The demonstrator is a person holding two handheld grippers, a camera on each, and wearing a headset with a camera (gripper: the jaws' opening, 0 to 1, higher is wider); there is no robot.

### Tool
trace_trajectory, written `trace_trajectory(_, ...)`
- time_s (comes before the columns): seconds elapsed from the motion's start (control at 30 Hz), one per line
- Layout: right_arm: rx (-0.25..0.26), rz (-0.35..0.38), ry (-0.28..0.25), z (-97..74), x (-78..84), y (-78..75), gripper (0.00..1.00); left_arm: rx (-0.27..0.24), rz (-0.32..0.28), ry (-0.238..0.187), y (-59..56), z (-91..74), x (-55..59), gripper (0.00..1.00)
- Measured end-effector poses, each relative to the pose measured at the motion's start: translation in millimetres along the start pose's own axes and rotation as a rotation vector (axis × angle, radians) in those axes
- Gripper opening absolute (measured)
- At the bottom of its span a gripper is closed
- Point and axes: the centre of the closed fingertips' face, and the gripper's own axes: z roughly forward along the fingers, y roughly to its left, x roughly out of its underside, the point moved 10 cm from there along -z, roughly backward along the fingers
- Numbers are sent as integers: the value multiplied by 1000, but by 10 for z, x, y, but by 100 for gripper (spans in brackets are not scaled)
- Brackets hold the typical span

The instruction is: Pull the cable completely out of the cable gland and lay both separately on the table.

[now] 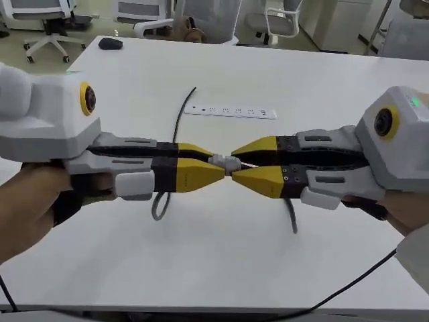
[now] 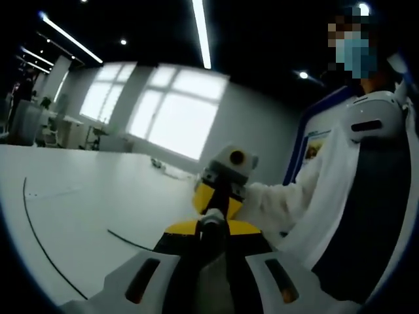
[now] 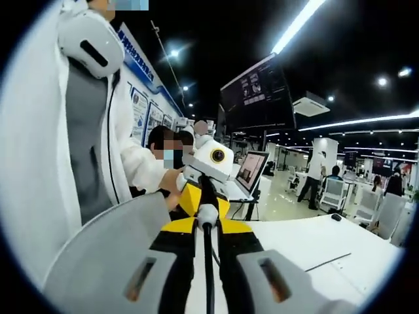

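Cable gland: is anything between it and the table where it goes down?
Nothing visible does. The cable gland is held between the left gripper and right gripper over bare table; the power strip lies farther back.

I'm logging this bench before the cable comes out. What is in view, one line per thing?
cable gland: one, pale grey, between the two gripper tips, above the table
cable: one, grey, hanging in loops under both grippers
power strip: one, white, flat on the table beyond the grippers
black leads: two, black, one by the power strip, one at the near right corner
small object: one, black, far left of the table
office chairs: several, pale, beyond the table
table: one, white
left gripper: one, yellow jaws, shut on the gland
right gripper: one, yellow jaws, shut on the cable
hands: two, on the gripper handles
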Motion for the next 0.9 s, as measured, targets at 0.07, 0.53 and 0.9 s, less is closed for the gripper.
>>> trace_trajectory(0.07, 1, -5, -2, 0, 4, -3, 11, 0, 3, 3, -5, 2, 3, 15)
trace_trajectory(0.53, 45, 261, 22, -94, 77, -133, 19, -63, 158, -26, -26, -79, -6, 16)
trace_trajectory(0.9, 13, 163, 60, -20, 112, -68, 3, -80, 212, -20, -45, -51, 34, 17)
